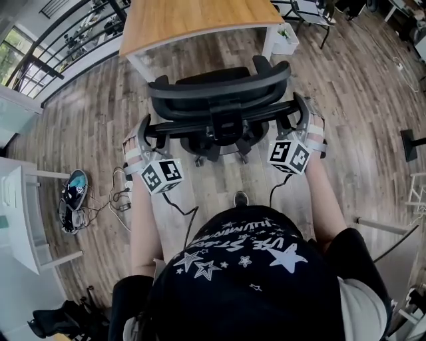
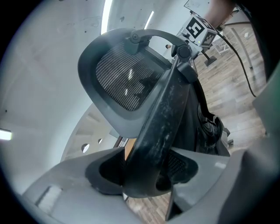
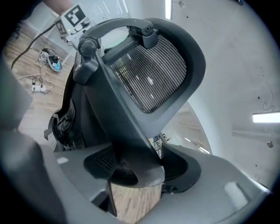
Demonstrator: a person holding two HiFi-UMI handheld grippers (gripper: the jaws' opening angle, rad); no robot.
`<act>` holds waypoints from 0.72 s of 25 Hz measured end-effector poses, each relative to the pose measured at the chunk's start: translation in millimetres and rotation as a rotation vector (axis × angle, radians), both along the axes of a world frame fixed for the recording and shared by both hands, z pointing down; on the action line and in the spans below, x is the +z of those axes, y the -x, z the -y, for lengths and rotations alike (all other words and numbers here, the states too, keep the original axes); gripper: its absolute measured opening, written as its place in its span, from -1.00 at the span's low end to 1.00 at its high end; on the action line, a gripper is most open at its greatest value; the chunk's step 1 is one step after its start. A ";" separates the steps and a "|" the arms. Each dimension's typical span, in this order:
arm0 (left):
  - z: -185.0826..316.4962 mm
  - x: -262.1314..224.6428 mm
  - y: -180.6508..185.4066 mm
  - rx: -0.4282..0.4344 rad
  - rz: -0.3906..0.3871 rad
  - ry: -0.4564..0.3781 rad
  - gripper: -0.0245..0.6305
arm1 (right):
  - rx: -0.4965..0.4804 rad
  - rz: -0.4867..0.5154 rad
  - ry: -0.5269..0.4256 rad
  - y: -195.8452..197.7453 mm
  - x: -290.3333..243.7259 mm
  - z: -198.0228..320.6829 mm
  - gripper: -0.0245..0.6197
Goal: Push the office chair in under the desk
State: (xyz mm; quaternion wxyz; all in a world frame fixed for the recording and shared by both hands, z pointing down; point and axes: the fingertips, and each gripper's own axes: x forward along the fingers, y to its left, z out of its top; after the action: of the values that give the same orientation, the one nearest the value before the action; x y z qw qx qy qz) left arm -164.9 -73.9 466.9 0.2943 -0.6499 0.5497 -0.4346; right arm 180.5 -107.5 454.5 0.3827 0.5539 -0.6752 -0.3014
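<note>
At the desk's near edge: office chair gripped from behind, not yet under.

Office chair [image 1: 219, 93] stands on the plank floor [image 1: 353, 106] just short of the wooden desk [image 1: 193, 20], its back towards the person. The left gripper [image 1: 145, 133] and right gripper [image 1: 305, 123] are each clamped on an end of the backrest's dark frame bar [image 2: 162, 118], with the pads pressing both sides. An open bay lies between the white desk legs. The right-hand leg [image 1: 269, 43] is near the chair's armrest [image 1: 261, 64]. A white planter box [image 1: 286, 38] sits just beside that leg. A power strip with cables [image 1: 120, 200] lies well off to the left. Floor on both sides of the chair is unobstructed.
</note>
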 end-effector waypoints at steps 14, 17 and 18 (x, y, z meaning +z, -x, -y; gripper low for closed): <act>108.5 -20.0 -5.4 -0.051 -0.014 0.048 -0.13 | -0.027 -0.026 0.025 -6.7 -21.5 118.2 -0.03; 129.2 -19.6 -7.4 -0.056 -0.015 0.053 -0.13 | -0.013 -0.041 0.042 -9.4 -20.7 138.6 -0.04; 136.6 -19.7 -7.3 -0.056 -0.015 0.052 -0.13 | -0.010 -0.043 0.042 -9.6 -20.9 145.3 -0.04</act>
State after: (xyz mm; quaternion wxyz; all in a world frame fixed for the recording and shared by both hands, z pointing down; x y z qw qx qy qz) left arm -157.5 -210.5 447.2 0.2611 -0.6447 0.5584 -0.4520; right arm 190.1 -252.8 433.6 0.4073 0.5356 -0.6757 -0.3011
